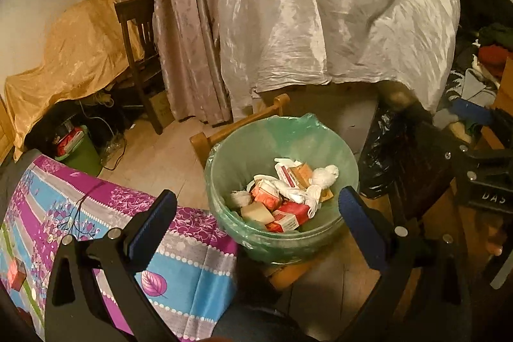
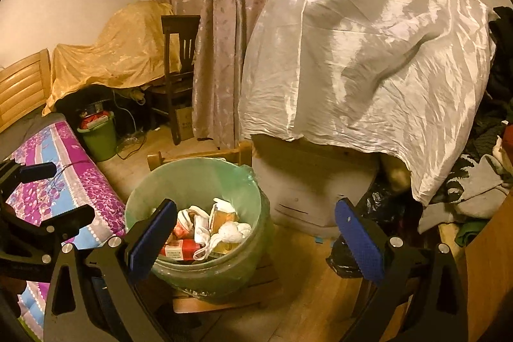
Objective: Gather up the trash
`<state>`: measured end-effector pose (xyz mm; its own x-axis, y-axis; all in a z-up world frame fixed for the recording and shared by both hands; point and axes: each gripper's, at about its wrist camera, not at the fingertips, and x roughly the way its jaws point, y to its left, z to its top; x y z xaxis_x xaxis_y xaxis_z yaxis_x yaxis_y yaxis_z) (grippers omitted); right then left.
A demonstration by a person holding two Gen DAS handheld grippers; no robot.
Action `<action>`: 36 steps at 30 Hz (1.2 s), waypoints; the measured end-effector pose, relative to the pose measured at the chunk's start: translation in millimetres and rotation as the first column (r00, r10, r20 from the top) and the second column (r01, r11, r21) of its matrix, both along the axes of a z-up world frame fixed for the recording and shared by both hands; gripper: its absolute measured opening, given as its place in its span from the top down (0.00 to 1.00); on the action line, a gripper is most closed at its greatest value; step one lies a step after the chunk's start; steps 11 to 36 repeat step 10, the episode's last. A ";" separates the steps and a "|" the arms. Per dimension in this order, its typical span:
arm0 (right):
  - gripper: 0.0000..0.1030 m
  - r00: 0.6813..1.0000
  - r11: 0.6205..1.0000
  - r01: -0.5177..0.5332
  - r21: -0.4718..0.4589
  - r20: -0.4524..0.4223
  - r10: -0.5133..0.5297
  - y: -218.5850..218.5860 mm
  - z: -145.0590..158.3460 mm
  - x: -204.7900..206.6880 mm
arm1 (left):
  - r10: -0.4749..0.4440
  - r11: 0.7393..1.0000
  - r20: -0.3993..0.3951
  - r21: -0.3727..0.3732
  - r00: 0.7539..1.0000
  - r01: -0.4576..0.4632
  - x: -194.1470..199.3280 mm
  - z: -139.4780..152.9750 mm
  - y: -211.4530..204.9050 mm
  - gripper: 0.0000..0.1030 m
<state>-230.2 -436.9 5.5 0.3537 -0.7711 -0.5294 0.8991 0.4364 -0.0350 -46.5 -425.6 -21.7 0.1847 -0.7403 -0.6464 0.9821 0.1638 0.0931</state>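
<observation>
A bin lined with a green bag (image 1: 224,169) (image 2: 192,172) stands on a wooden stool. It holds red cartons (image 1: 290,210), tan boxes and crumpled white tissue (image 2: 231,229). My left gripper (image 1: 258,196) hangs over the bin's near side, open wide with nothing between its blue pads. My right gripper (image 2: 256,204) is open too, just to the right of the bin and above it, and is empty. In the right wrist view my left gripper (image 2: 61,194) shows at the left, over the tablecloth. A small red carton (image 1: 16,274) lies on the tablecloth at the far left.
A purple and blue tablecloth (image 1: 179,271) covers the table left of the bin. Behind the bin a white sheet (image 2: 368,53) drapes over furniture. A black bag (image 1: 381,156) and a clothes pile (image 2: 481,181) lie right. A green bucket (image 2: 99,137) and dark chair (image 2: 178,66) stand back left.
</observation>
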 end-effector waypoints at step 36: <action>0.05 0.999 0.999 0.042 0.026 0.004 -0.042 -8.5 -6.0 -5.8 | 0.041 0.999 -0.042 0.021 0.998 -0.040 0.2 2.4 -7.4 0.06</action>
